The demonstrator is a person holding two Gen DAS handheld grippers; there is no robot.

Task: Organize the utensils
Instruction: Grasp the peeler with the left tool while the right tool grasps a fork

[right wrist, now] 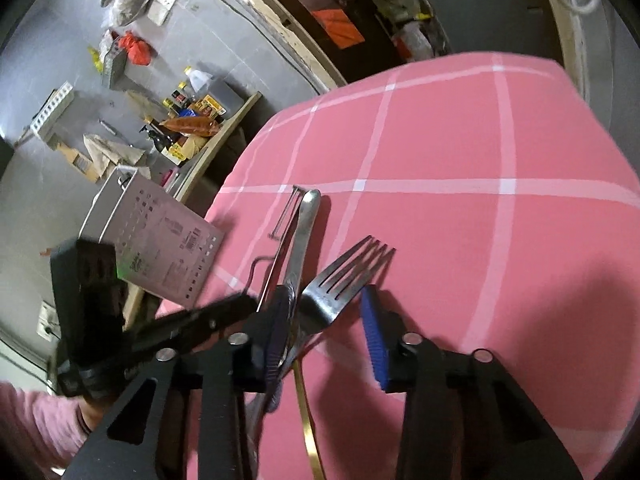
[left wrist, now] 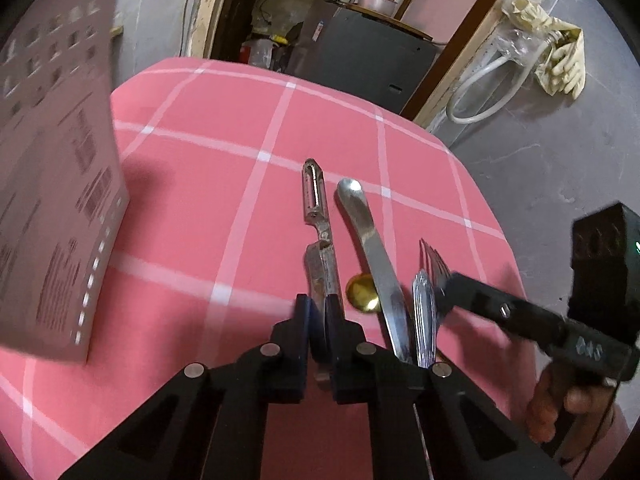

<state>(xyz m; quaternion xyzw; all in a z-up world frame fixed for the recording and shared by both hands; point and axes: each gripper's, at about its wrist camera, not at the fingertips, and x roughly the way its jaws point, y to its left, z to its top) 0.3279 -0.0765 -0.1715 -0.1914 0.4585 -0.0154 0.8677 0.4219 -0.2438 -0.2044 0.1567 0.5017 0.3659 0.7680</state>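
Left tongs [left wrist: 318, 312]: seen clamped narrow on the handle of the peeler [left wrist: 316, 196], whose blade end is pointed away from them along the bench [left wrist: 208, 128].

Right tongs [right wrist: 326, 326]: seen part-way apart, the fork [right wrist: 340, 280] lying between the pads; the tines are directed forward past the tips. The blue-ribbed outer pad [right wrist: 374, 340] is kept clear of the fork. Whether the inner pad is pressed against anything cannot be told.

Butter knife [left wrist: 372, 240]: laid just to the right of the left tongs, beside the peeler, its rounded tip pointed away.

Gold spoon [left wrist: 363, 293]: its bowl is shown between the peeler and the butter knife, close to the left tongs' tips.

Fork, from the left wrist camera: found at the far right of the row, the right tongs' tip set against its tines.

Utensil holder [left wrist: 56, 184]: a pale perforated box, stood well to the left of the left tongs on the checked pink cloth.
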